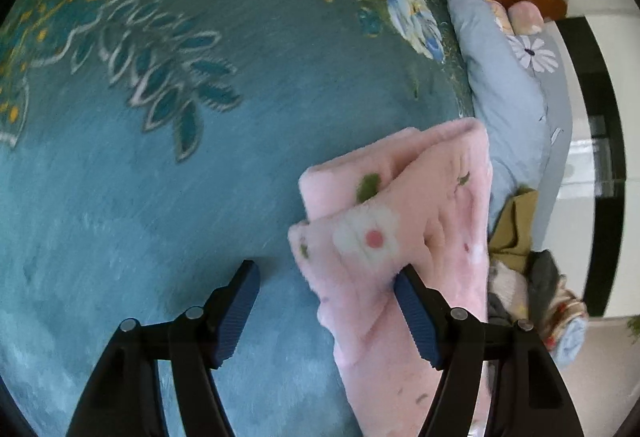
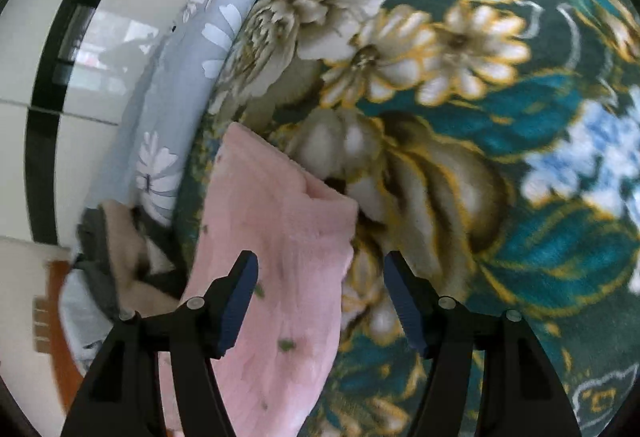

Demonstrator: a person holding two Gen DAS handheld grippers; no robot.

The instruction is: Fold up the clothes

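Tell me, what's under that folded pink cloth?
The pink cloth lies on a teal flowered blanket, which shows all around it. Whatever sits directly beneath its folds is covered. Beside it lie a blue pillow and a clothes pile.

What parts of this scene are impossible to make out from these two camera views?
- Pink garment: its lower end is cut off by the frame edge in both views.
- Heap of clothes, left wrist view: blurred, partly hidden behind the garment.
- Flowered blanket, right wrist view: motion blur smears the pattern.

Both wrist cameras look down close along their jaws, sharing the pink garment [image 1: 404, 221] [image 2: 276, 237] on the teal blanket [image 1: 160, 197] [image 2: 500, 157].
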